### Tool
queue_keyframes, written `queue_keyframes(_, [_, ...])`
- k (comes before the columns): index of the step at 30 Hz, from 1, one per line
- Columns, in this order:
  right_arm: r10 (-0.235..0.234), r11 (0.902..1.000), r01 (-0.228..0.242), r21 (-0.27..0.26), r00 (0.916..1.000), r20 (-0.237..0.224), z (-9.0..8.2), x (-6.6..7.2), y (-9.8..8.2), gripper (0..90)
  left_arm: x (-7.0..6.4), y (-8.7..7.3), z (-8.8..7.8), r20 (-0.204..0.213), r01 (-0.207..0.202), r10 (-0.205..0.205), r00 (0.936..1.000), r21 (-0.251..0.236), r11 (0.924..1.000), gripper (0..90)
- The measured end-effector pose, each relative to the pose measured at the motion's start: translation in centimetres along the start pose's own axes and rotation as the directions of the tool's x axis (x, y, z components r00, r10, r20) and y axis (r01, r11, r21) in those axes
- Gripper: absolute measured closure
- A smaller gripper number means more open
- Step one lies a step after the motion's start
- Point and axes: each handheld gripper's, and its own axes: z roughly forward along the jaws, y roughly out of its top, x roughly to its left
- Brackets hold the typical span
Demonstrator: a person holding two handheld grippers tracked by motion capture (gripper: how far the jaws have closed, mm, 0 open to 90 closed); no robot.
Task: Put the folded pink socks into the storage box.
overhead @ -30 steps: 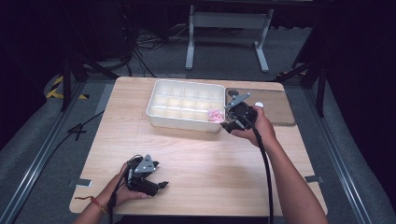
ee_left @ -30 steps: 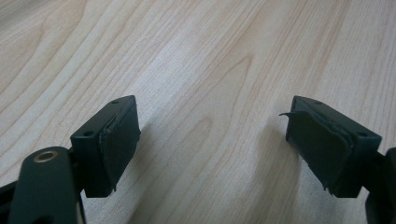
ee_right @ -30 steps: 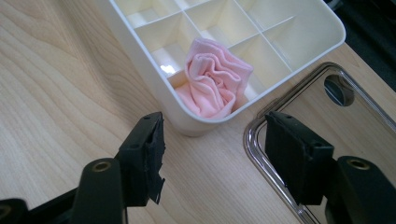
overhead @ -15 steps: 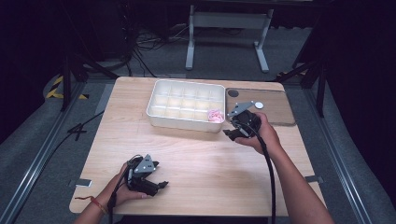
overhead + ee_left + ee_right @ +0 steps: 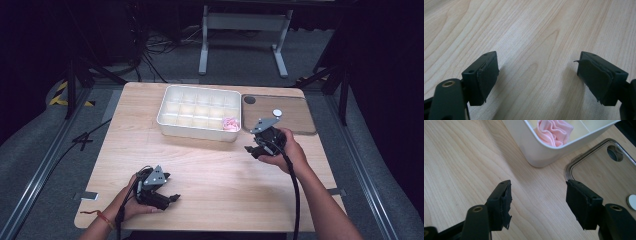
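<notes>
From the high view, the person's right gripper (image 5: 252,148) is hovering over the wooden table (image 5: 215,165) just in front of the near right corner of the white compartment tray (image 5: 165,116), its jaws standing apart with nothing between them. The pink cloth (image 5: 231,124) is lying bunched in the tray's near right corner compartment, apart from both grippers. The clear lid (image 5: 295,117) is lying flat on the table just to the right of the tray, with a small white disc (image 5: 277,112) sitting on it. The left gripper (image 5: 172,196) is resting low near the table's front edge, well apart from the tray, with the hand (image 5: 127,207) wrapped around its body. In the left gripper view, the two black jaws are standing wide, released, with bare wood grain (image 5: 531,37) showing between them. In the right gripper view, the jaws are likewise spread and holding nothing; beyond them the tray's rounded corner (image 5: 541,152) is rising, and the pink cloth (image 5: 554,131) is sitting folded in ruffles inside that corner compartment. The lid's curved edge (image 5: 571,166) is lying just beside the tray on the right, and the white disc (image 5: 632,202) is peeking in at the frame's right border.
</notes>
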Motion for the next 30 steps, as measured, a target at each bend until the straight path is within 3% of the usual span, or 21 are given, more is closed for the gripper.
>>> queue_keyframes(30, [-0.009, 0.9994, 0.009, 0.034, 0.9999, 0.011, -0.3, 1.5, -5.4, 36.1, 0.0, 0.0, 0.0, -0.001, -0.003, 0.003, 1.0000, 0.001, 1.0000, 17.8])
